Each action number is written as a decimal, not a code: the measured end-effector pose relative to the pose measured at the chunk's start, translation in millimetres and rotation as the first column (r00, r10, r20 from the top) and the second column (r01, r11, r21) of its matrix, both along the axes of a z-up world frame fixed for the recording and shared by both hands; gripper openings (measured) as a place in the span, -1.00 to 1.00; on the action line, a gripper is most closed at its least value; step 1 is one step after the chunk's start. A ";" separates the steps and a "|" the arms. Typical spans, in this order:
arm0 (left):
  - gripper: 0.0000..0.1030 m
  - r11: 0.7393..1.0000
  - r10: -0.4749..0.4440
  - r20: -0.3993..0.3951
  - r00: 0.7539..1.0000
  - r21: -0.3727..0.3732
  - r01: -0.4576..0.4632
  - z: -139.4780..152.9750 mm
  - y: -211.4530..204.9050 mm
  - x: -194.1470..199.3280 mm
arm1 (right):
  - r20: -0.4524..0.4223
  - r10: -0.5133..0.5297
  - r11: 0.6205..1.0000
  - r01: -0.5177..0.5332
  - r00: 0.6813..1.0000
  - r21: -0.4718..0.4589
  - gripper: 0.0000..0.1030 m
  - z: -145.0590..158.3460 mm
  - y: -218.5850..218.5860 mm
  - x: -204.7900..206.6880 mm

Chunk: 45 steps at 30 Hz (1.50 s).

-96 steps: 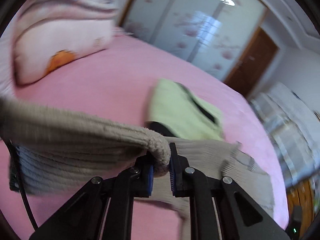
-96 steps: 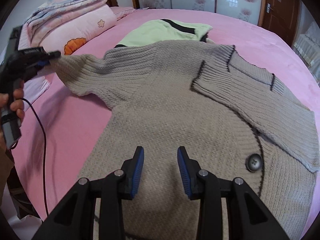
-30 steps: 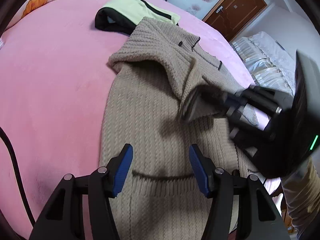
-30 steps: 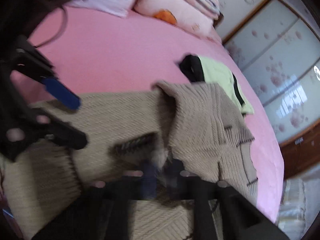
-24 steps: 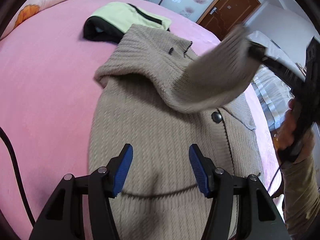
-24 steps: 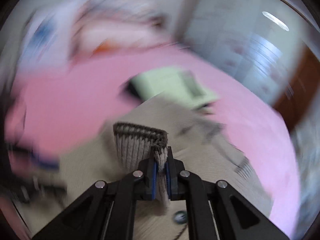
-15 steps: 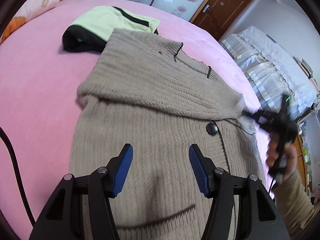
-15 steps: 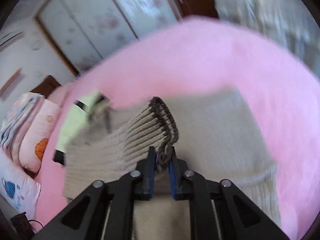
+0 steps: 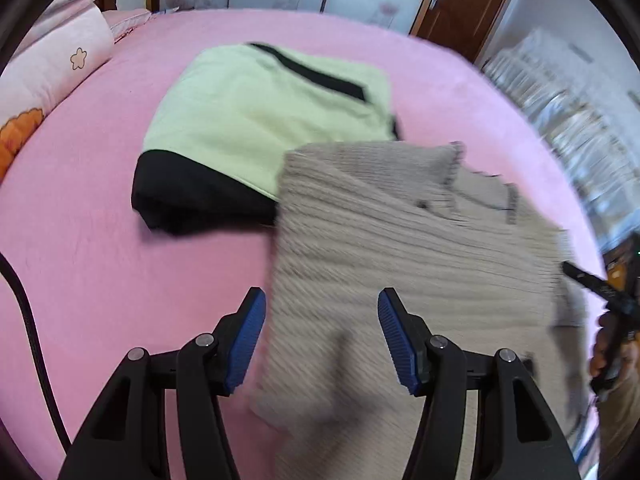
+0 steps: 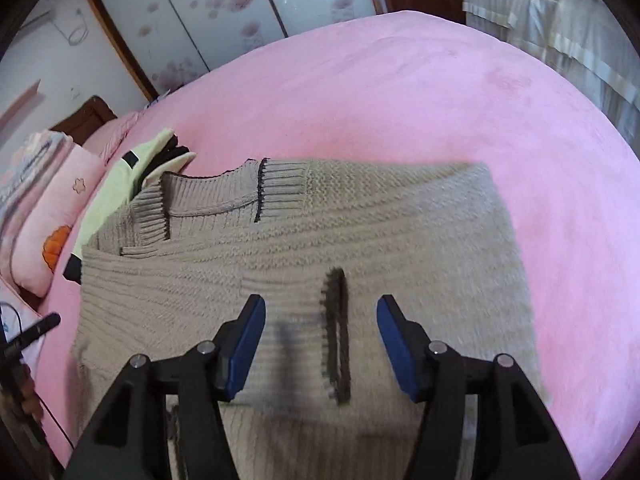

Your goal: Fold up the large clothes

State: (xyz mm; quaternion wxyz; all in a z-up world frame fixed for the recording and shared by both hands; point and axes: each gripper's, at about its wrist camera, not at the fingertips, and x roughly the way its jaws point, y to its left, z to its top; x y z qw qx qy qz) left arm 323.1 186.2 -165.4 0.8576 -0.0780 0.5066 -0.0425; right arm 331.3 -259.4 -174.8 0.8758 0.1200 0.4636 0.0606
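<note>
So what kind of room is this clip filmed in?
Most likely a home bedroom. A beige knit cardigan lies on a bed with a pink sheet, pillows are stacked at its head, and a sliding-door wardrobe with flower-patterned panels lines the wall behind.

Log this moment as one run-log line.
step: sleeves folded in | left gripper: open, empty | right gripper: jaws just opened, cuff released | cardigan on bed

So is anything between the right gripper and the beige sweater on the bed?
Nothing visible. The right gripper stands open just above the beige sweater, its jaws having just opened off the dark-edged cuff lying below them.
</note>
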 end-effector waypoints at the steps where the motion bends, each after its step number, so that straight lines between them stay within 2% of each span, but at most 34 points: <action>1: 0.11 1.000 0.002 -0.020 1.000 0.015 -0.002 -2.9 1.2 9.2 | -0.008 0.005 1.000 -0.005 1.000 0.001 0.13 -2.8 -0.8 4.8; 4: 0.11 0.999 0.001 -0.059 0.998 0.043 0.002 -13.1 3.0 31.2 | -0.051 0.030 1.000 -0.030 0.998 0.000 0.13 -17.7 0.5 19.9; 9: 0.16 0.998 0.010 -0.104 0.995 0.059 -0.004 -32.2 -2.8 59.8 | -0.009 0.102 0.993 -0.103 0.995 -0.054 0.12 -21.6 12.8 17.0; 10: 0.16 0.998 0.018 -0.117 0.993 0.057 -0.011 -37.9 -2.8 67.8 | -0.001 0.119 0.991 -0.119 0.993 -0.063 -0.01 -21.6 15.8 16.0; 11: 0.16 0.999 0.023 -0.125 0.992 0.048 -0.018 -41.8 -3.0 72.8 | 0.002 0.135 0.988 -0.134 0.991 -0.076 -0.28 -22.2 20.8 16.3; 12: 0.16 0.999 0.030 -0.128 0.991 0.033 -0.025 -44.5 -3.9 77.8 | 0.004 0.146 0.984 -0.145 0.989 -0.103 -0.42 -22.5 24.9 15.8; 13: 0.16 0.999 0.037 -0.124 0.992 0.027 -0.034 -45.5 -7.3 81.8 | 0.006 0.159 0.981 -0.157 0.987 -0.118 -0.69 -22.3 27.5 15.0; 15: 0.12 0.998 0.055 -0.107 0.993 0.020 -0.054 -41.9 -9.9 82.9 | 0.024 0.176 0.972 -0.170 0.984 -0.161 -0.79 -18.7 34.2 12.6; 16: -0.02 0.998 0.061 -0.089 0.994 0.017 -0.060 -38.6 -10.6 81.8 | 0.044 0.183 0.967 -0.171 0.982 -0.190 -0.82 -14.1 37.5 10.2; 18: -0.14 0.997 0.075 -0.052 0.996 0.007 -0.075 -30.7 -11.2 76.8 | 0.116 0.183 0.962 -0.153 0.976 -0.227 -0.82 2.9 39.5 4.6; 22: -0.51 0.992 0.126 -0.005 0.992 -0.001 -0.126 -20.4 -10.5 73.0 | 0.212 0.130 0.972 -0.081 0.969 -0.222 -0.83 28.7 34.8 14.8; 26: -0.64 0.985 0.158 0.073 0.985 0.061 -0.163 -11.9 -22.9 69.1 | 0.148 0.074 0.970 -0.036 0.986 -0.242 -0.82 13.1 31.0 44.5; 30: -0.66 0.975 0.185 0.095 0.978 0.110 -0.195 -26.0 -27.7 71.0 | 0.049 0.036 0.954 -0.020 0.998 -0.300 -0.82 -28.6 34.3 63.6; 33: -0.58 0.979 0.159 0.096 0.982 0.114 -0.170 -24.2 -25.3 66.9 | 0.061 0.013 0.951 0.006 0.998 -0.308 -0.74 -28.0 36.7 57.9; 36: -0.33 0.989 0.109 0.055 0.993 0.098 -0.114 -13.1 -24.0 53.8 | 0.059 0.014 0.974 0.000 0.998 -0.227 -0.43 -10.6 26.9 45.6; 38: -0.21 0.995 0.071 0.050 0.996 0.069 -0.074 -4.5 -22.8 39.3 | 0.073 0.025 0.988 -0.013 0.997 -0.155 -0.13 3.8 18.2 31.4; 40: 0.05 0.998 0.043 0.054 0.998 0.034 -0.045 3.1 -19.7 18.2 | 0.088 0.026 0.995 -0.018 0.996 -0.097 0.01 15.0 7.7 12.2; 42: 0.06 1.000 0.030 0.059 0.998 -0.005 -0.030 5.8 -14.8 -4.2 | 0.083 0.028 0.999 -0.024 0.996 -0.045 0.02 18.2 1.0 -6.1; 45: 0.06 0.998 0.047 0.022 0.999 -0.050 -0.046 -4.5 -1.9 -30.6 | 0.030 0.010 1.000 -0.011 0.999 0.019 0.02 7.6 -10.1 -18.0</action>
